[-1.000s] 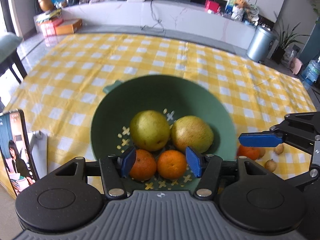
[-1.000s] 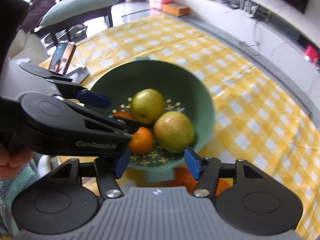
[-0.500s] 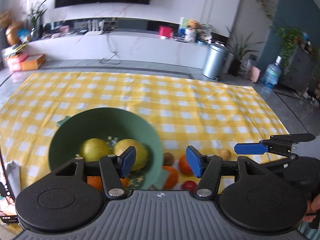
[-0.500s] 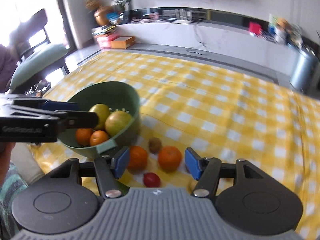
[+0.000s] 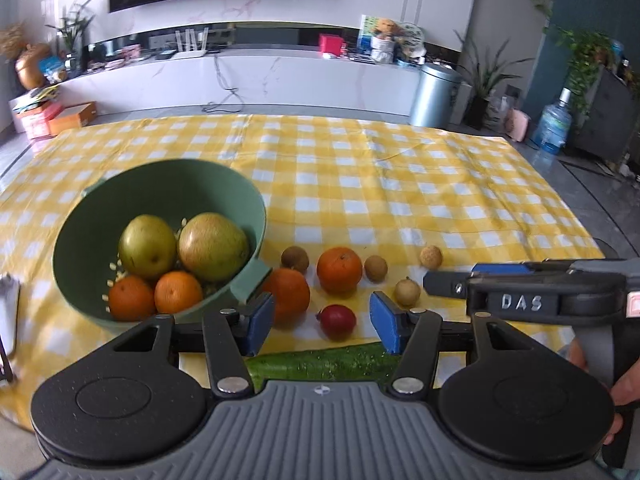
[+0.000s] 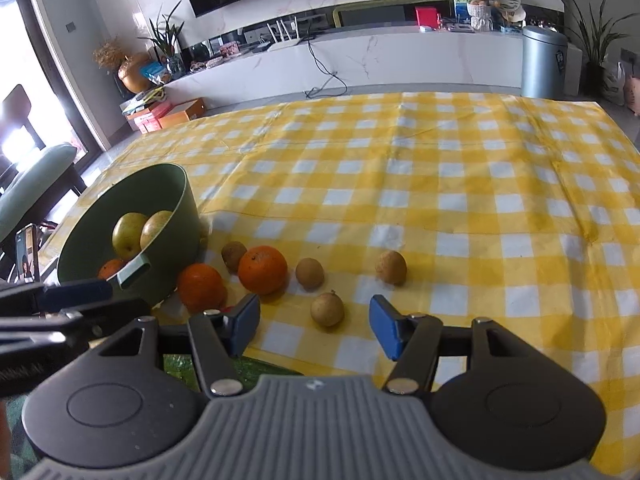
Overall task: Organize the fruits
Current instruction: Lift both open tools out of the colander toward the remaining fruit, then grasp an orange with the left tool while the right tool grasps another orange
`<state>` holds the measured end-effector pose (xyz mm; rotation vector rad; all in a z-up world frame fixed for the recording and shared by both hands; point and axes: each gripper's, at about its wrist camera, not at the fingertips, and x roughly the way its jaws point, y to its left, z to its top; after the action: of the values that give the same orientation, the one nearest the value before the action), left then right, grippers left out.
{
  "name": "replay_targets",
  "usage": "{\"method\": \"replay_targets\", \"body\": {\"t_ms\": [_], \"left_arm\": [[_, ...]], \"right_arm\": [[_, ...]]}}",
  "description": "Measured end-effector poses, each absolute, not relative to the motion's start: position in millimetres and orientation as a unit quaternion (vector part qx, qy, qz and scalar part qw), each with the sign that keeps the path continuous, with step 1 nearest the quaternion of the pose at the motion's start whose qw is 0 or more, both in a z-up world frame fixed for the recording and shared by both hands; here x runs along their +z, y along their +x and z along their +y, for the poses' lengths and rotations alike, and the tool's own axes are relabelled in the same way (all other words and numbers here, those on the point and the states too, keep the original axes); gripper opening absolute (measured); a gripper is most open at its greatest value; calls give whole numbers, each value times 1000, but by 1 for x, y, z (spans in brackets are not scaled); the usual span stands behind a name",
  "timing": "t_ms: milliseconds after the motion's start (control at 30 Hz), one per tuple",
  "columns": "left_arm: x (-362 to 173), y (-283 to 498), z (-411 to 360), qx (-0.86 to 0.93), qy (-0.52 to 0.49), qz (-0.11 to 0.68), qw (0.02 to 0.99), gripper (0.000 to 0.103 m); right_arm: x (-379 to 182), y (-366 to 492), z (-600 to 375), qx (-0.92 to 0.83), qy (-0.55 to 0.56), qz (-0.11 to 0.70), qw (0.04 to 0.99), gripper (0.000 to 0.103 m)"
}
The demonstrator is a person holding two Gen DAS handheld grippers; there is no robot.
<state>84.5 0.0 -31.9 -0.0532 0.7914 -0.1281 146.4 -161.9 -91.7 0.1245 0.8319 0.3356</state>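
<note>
A green bowl (image 5: 92,216) (image 6: 176,196) on the yellow checked cloth holds two pears (image 5: 147,246) and two oranges (image 5: 178,292). Right of it on the cloth lie two oranges (image 5: 339,270) (image 6: 263,269), a small red fruit (image 5: 337,321) and several small brown fruits (image 5: 407,291) (image 6: 327,309). My left gripper (image 5: 322,328) is open and empty, just before the red fruit. My right gripper (image 6: 314,326) is open and empty, just before a brown fruit. In the left view it reaches in from the right (image 5: 448,284).
A cucumber (image 5: 320,364) lies at the table's near edge under the left gripper. A phone (image 6: 27,254) stands left of the bowl. The far half of the cloth (image 6: 460,168) holds nothing. A chair (image 6: 32,184) stands at the left.
Both grippers have drawn back from over the bowl and swung right. The loose fruits on the cloth have come into view. Both stay open.
</note>
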Motion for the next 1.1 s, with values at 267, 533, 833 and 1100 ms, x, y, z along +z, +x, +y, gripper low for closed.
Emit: {"method": "replay_targets", "body": {"t_ms": [267,533,833,1100], "left_arm": [[-54,89,-1,-9,-48,377,925,61],[-69,98,3,40,-99,368,924,60],[-79,105,10,55,-134,366,919,61],[-83,110,18,56,-150,369,916,61]], "right_arm": [[-97,154,-159,183,78,387,900,58],[-109,172,-147,192,92,402,890,54],[-119,191,-144,210,138,410,877,52],[-122,202,-128,233,121,404,876,46]]}}
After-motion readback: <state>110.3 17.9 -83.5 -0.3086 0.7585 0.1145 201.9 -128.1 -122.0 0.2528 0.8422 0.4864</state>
